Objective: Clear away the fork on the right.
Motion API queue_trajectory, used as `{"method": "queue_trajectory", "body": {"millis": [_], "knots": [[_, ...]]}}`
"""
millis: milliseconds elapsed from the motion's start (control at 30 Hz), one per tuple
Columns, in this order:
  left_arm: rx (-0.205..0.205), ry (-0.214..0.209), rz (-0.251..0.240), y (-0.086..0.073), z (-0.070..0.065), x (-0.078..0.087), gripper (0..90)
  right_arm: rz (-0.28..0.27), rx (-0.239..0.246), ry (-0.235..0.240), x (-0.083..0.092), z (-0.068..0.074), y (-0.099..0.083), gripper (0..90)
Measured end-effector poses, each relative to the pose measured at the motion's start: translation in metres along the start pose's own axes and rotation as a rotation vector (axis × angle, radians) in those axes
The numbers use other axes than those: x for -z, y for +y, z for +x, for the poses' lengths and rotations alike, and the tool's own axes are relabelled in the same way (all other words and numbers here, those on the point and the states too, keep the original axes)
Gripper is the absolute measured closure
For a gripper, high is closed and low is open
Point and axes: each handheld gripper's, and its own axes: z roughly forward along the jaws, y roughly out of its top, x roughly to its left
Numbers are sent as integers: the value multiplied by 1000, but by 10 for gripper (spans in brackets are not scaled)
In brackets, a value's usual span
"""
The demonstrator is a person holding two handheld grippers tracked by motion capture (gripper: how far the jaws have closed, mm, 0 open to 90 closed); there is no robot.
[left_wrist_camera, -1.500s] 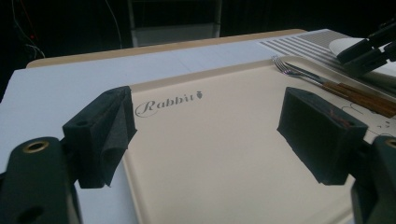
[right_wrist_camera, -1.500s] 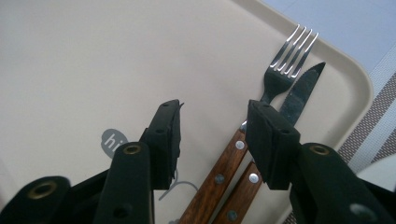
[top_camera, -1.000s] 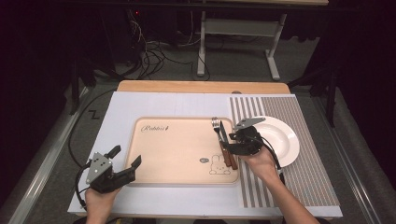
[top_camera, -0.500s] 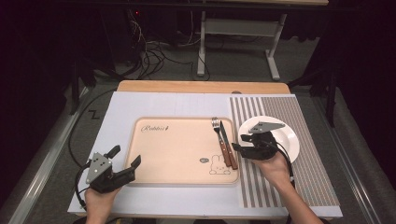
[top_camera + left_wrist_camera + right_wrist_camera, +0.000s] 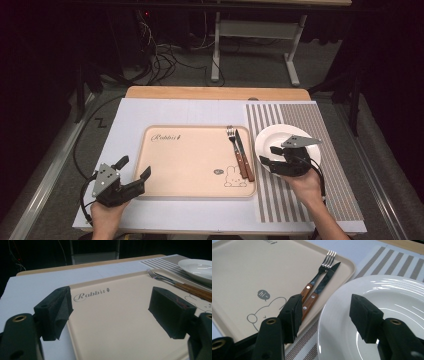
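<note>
A: Right tool over near left part of white plate. Jaws apart, just been opening, nothing pinched. In right gripper view, plate rim between the two jaws, left jaw above the striped mat, right jaw above the plate's inside. Touching or hovering: cannot tell.

B: Plate itself?

A: On striped mat, just beside the tray, right of it. Near part hidden in high view under tool and hand. Cut off by bottom and right edges in right gripper view.

B: Cutlery?

A: Fork and knife side by side along tray's right edge, wooden handles toward the person. Handle ends covered by left jaw in right gripper view, fork, knife.

B: Left tool?

A: Left tool at tray's near left corner, jaws wide, nothing between. In left gripper view, one jaw over white surface, other over tray. Contact with tray rim: hard to say.

B: Anything else unclear?

A: Tray print: "Rabbit" lettering legible, rabbit drawing partly cut off. Room beyond the surface dark, cables on floor barely made out.
</note>
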Motion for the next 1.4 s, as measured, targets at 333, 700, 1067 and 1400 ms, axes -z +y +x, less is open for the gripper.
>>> {"method": "queue_trajectory", "body": {"millis": [333,700,1067,1400], "knots": [[0,-1,1,0,0,0,198,-32,-29,-13,13,-12,-15,437],[2,-1,1,0,0,0,198,-92,-79,-32,28,-25,-36,388],[13,-4,-3,0,0,0,197,-168,-102,-98,41,-31,-58,312],[12,-8,-15,0,1,2,197,-244,-117,-93,50,-30,-76,274]]}}
